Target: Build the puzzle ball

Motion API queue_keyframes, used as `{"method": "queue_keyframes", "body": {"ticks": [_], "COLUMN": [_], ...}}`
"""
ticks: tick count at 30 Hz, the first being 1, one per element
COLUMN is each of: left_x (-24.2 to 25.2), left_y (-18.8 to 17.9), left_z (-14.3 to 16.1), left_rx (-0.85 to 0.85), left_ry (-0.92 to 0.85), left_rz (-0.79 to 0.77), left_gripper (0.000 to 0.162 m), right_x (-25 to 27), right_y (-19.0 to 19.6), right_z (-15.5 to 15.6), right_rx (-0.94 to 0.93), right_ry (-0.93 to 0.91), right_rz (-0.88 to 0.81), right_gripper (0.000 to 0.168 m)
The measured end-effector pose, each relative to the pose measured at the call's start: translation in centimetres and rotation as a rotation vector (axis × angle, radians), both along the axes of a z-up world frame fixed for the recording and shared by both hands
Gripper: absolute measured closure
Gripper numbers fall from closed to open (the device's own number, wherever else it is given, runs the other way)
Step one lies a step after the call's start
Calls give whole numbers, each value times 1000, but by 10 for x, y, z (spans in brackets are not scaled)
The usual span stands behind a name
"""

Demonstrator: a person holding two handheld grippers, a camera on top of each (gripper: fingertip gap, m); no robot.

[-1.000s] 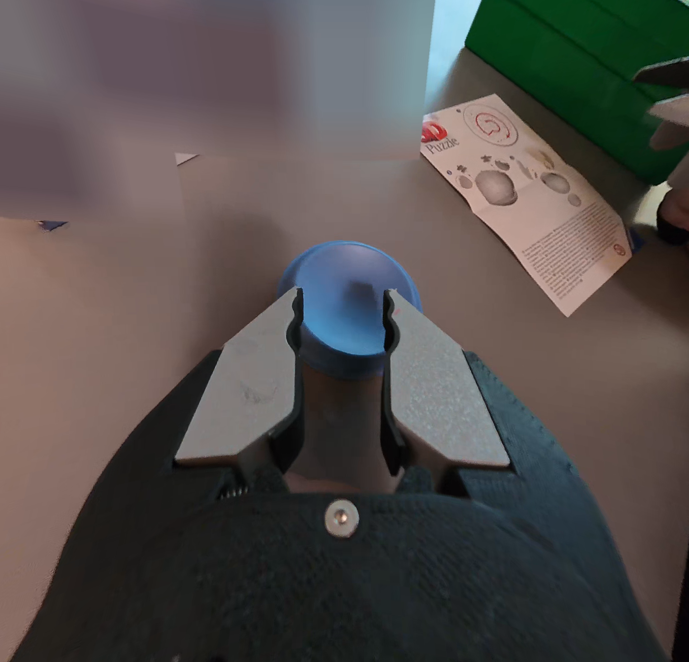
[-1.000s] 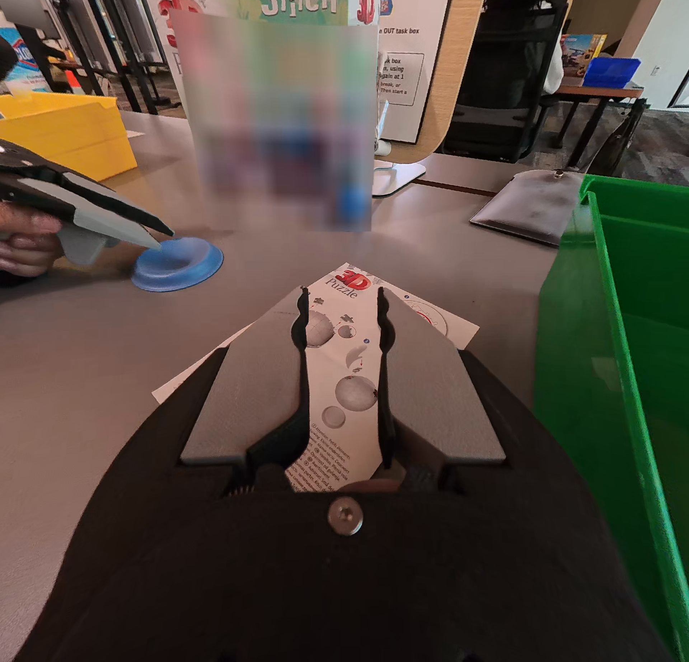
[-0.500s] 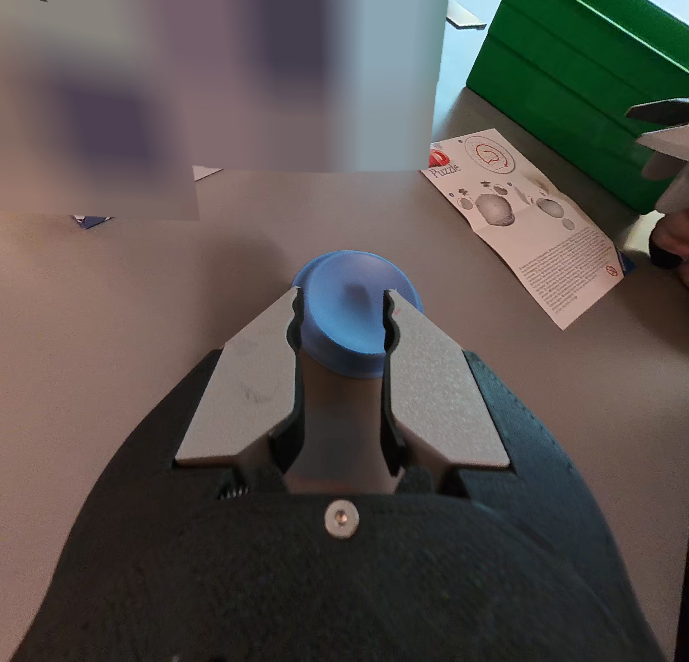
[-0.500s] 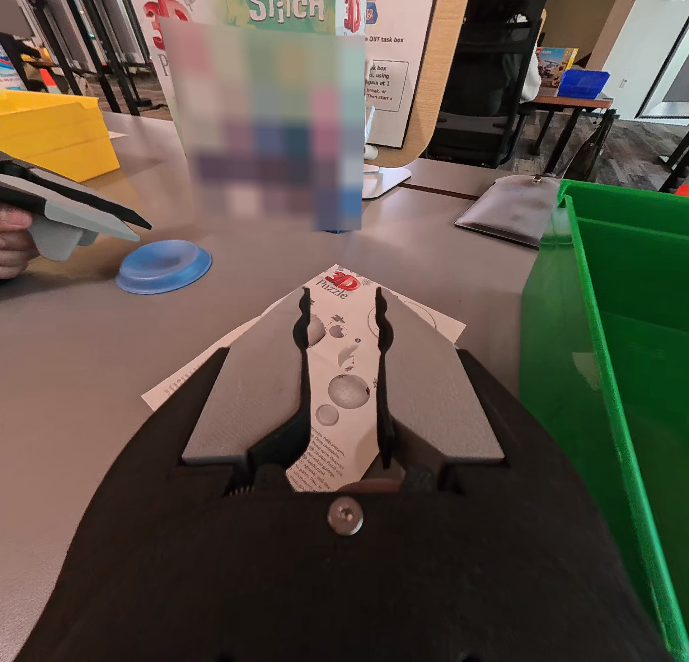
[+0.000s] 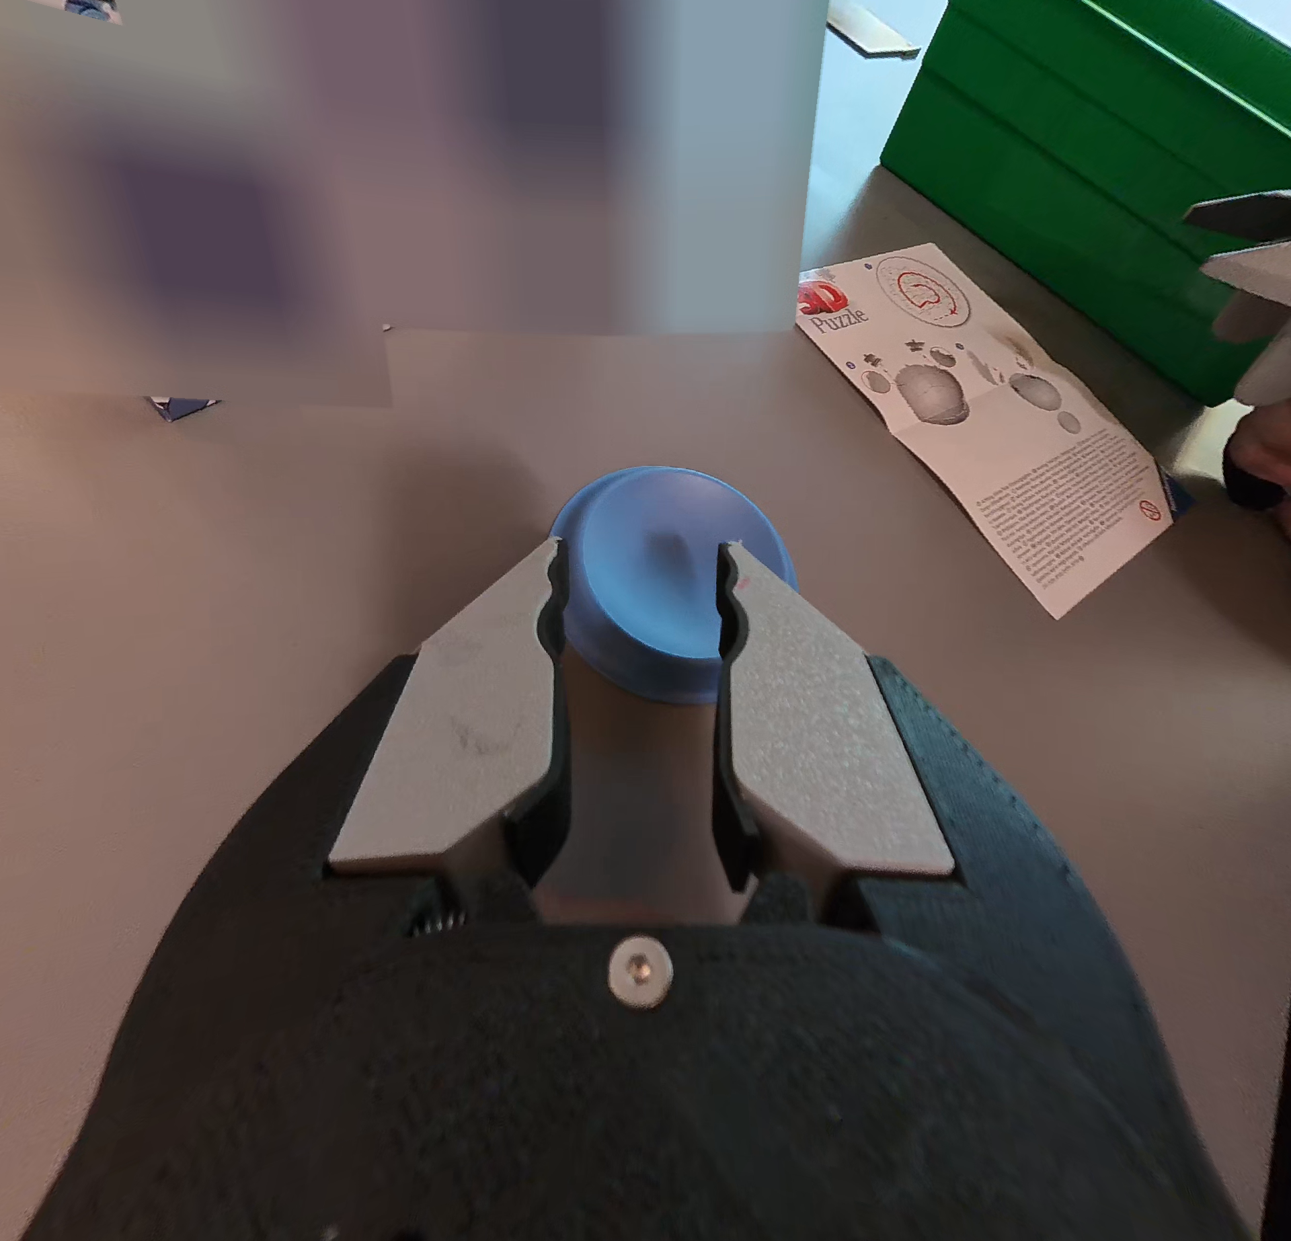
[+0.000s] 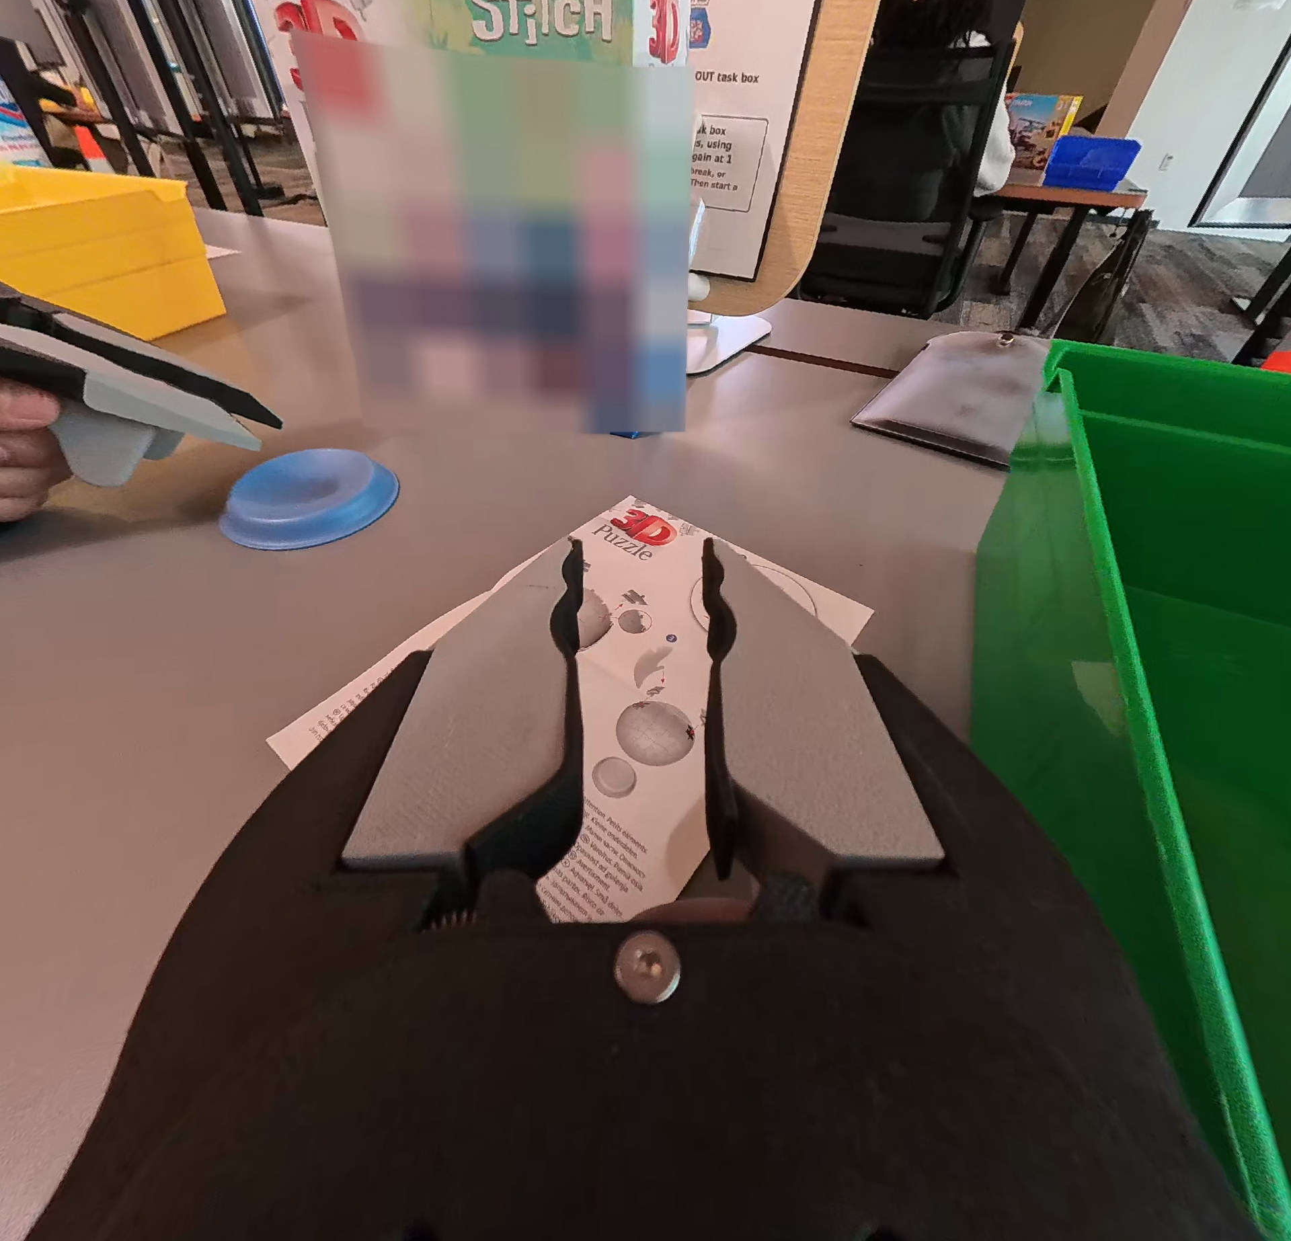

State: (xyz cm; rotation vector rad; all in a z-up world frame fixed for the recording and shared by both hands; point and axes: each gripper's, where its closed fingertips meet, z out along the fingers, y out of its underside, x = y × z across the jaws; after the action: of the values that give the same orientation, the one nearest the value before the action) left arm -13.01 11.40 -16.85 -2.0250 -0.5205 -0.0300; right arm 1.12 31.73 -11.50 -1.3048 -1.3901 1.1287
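Looking along the left tongs (image 5: 637,552), the left wrist view showed them spread and empty, poised over the blue round stand (image 5: 667,582) that lay on the grey surface (image 5: 209,579). The stand sat between the fingertips in the picture, yet neither tip clearly touched it. An instruction leaflet (image 5: 992,411) lay off to the right, near a green bin (image 5: 1090,146), and the right tongs (image 5: 1250,250) showed at the frame's edge.

The right wrist view showed the right tongs (image 6: 639,551) likewise spread, holding nothing, hovering above the leaflet (image 6: 650,649). The stand (image 6: 307,498) lay well to the left, with the left tongs (image 6: 209,418) raised just above its near rim and apart from it. A puzzle box, partly hidden by a blur, stood behind, a yellow bin (image 6: 98,250) farther left, the green bin (image 6: 1153,579) close on the right. No puzzle pieces could be seen in either view.

The step in hand seemed to be readying the stand as a base. To do it well, the left tongs should probably come down squarely and pinch the rim, since the shallow dome looks likely to slip.
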Motion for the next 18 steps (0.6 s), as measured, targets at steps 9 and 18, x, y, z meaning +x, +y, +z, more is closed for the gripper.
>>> {"method": "queue_keyframes", "body": {"ticks": [9, 18], "left_x": [3, 9], "left_y": [1, -11], "left_z": [-2, 7], "left_rx": [-25, -17], "left_ry": [26, 55], "left_rz": [-11, 3], "left_gripper": [121, 118], "right_x": [-1, -3], "right_y": [-1, -3], "right_z": [-1, -4], "right_rx": [15, 50], "right_ry": [-7, -25], "right_rz": [-2, -4], "right_gripper": [138, 138]}}
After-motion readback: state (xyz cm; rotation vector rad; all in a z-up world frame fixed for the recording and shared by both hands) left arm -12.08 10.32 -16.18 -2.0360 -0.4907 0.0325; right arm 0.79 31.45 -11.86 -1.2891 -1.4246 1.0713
